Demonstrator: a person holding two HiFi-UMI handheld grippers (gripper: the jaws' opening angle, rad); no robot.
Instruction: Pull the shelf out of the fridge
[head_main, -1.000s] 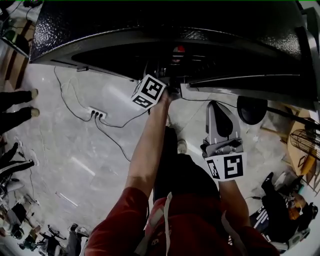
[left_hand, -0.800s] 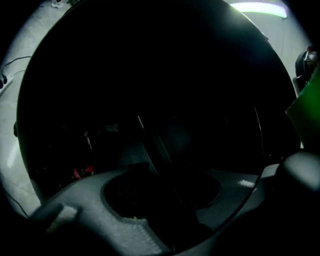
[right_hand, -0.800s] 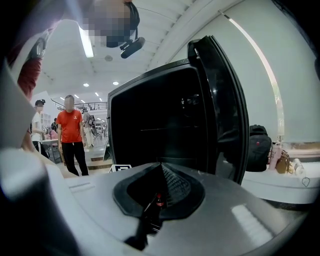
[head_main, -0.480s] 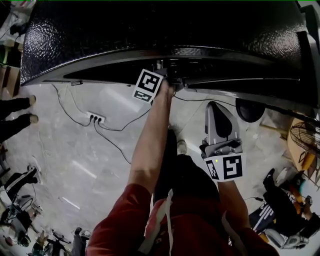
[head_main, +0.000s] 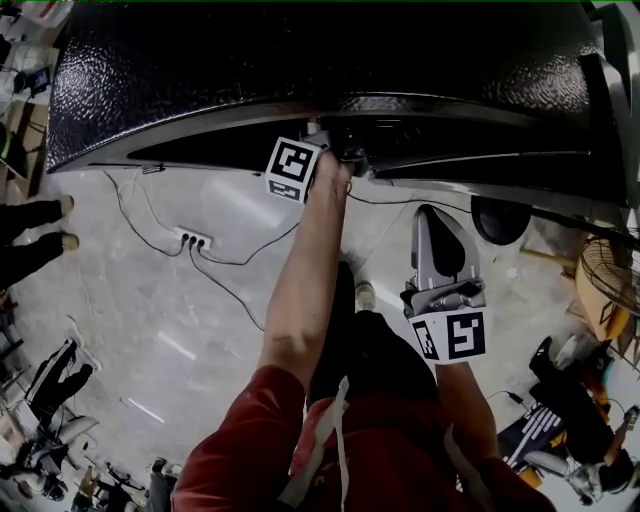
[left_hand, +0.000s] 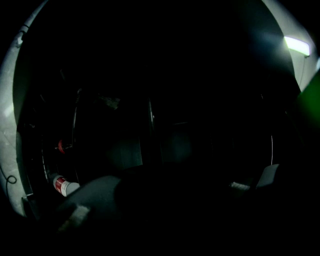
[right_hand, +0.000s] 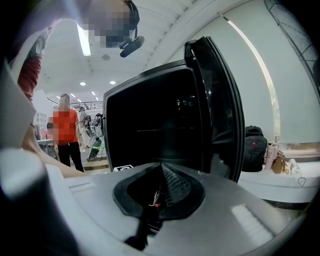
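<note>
The left gripper (head_main: 328, 152) reaches, jaws apart, into the dark fridge (head_main: 300, 60), where the shelf sits too dim to make out, while the right gripper (head_main: 437, 218) hangs closed and empty nearer; the shelf is probably stiff and light, best taken by its front edge.

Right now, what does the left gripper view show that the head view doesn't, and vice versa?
Left gripper view only: the dark inside of the fridge, a red-and-white container low at left, the left gripper with jaws apart. Head view only: the fridge's black top, the right gripper outside it, a power strip on the floor. Both: the left gripper reaching into the fridge.
</note>
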